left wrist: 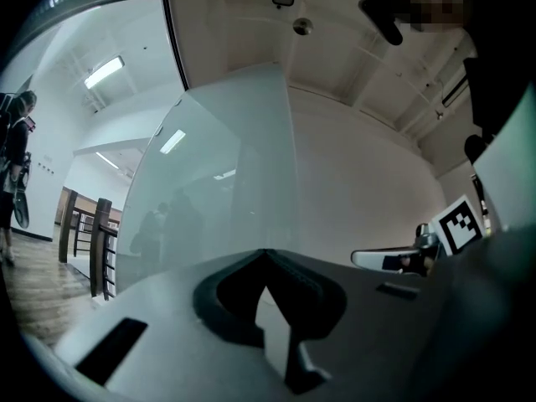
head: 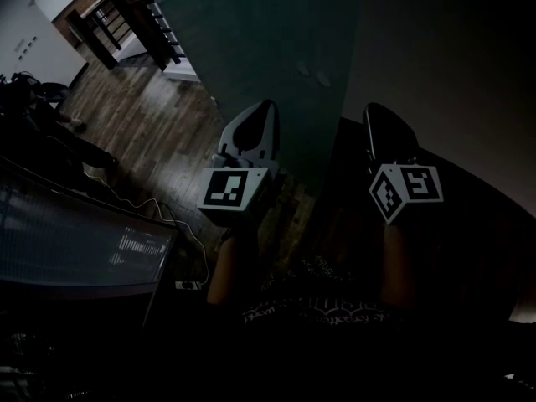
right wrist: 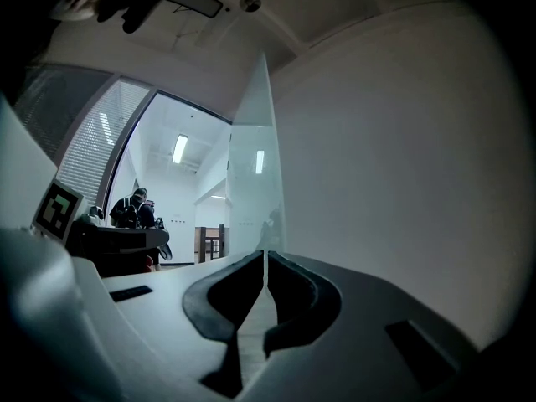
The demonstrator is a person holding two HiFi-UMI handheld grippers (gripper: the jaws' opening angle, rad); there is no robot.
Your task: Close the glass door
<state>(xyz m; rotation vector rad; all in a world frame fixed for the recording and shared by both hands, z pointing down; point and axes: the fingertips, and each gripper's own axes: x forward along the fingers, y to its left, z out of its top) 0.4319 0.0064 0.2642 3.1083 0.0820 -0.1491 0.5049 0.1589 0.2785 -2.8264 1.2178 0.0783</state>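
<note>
Dark wooden plank floor spreads to the left of and beyond the left tongs. A thin pale cable snakes over the boards nearer than those tongs and to their left, reaching a small power strip. Far beyond, a dark wooden railing stands on the floor.

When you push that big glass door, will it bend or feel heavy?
Probably stiff: the glass door is a flat pane with a straight edge. Likely heavy, since it stands so tall and wide. Its smooth face reflects the lights, so it may be slippery.
</note>
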